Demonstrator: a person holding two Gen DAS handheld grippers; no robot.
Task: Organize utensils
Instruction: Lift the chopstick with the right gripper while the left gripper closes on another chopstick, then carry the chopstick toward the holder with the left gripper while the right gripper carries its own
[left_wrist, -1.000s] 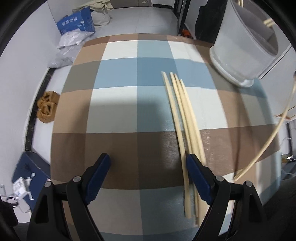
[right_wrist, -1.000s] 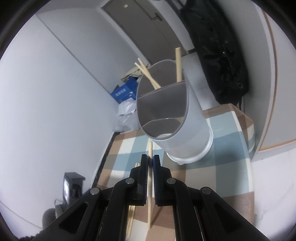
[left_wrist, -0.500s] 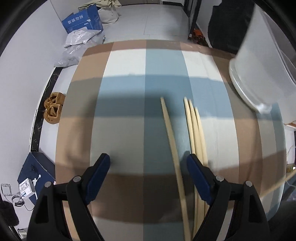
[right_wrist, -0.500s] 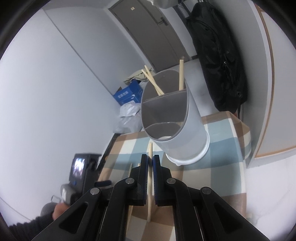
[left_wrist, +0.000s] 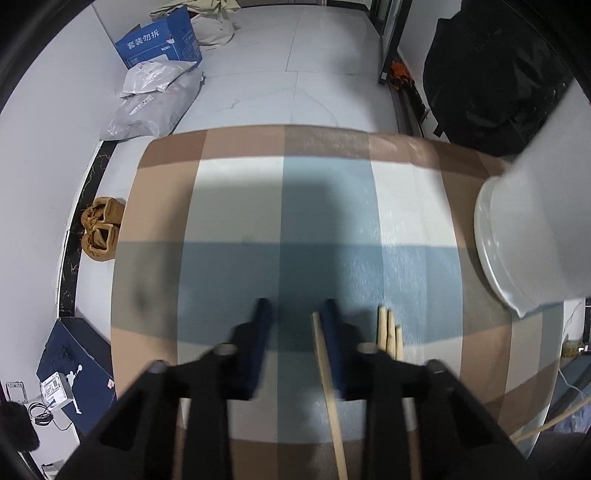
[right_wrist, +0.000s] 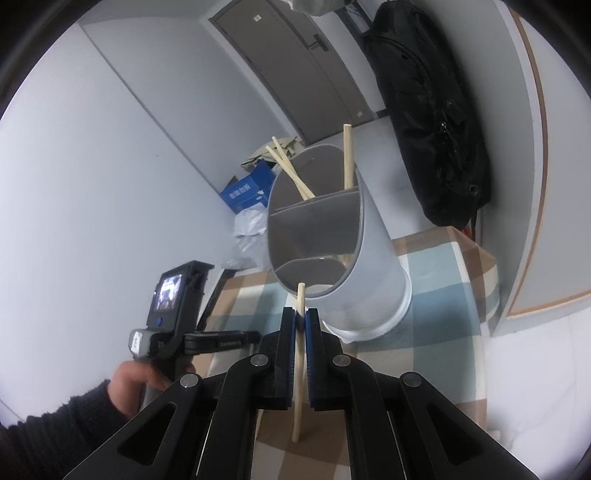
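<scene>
Pale wooden chopsticks (left_wrist: 388, 330), some loose on the checked cloth and one already pinched aloft beside the holder.

The right gripper (right_wrist: 301, 325) is clenched on a single wooden chopstick (right_wrist: 300, 354), held steeply with its tip at the mouth of the tilted grey divided utensil holder (right_wrist: 343, 266), likely lined up for a drop into the near compartment; three sticks already lean in the far one. The left gripper (left_wrist: 295, 314), pointing almost straight down over the table, has just been closing its jaws, and one lone chopstick (left_wrist: 328, 391) lies along the inner face of its right finger; the pads are blurred and a gap shows, so no grip yet. Three more lie just beside it. The brown, blue and cream checked tablecloth (left_wrist: 236, 192) covers the table; beyond it are a pale tiled floor, a blue cardboard box (left_wrist: 159, 40), grey plastic bags (left_wrist: 151, 107) and a black bag (right_wrist: 428, 122) hanging by a door.
</scene>
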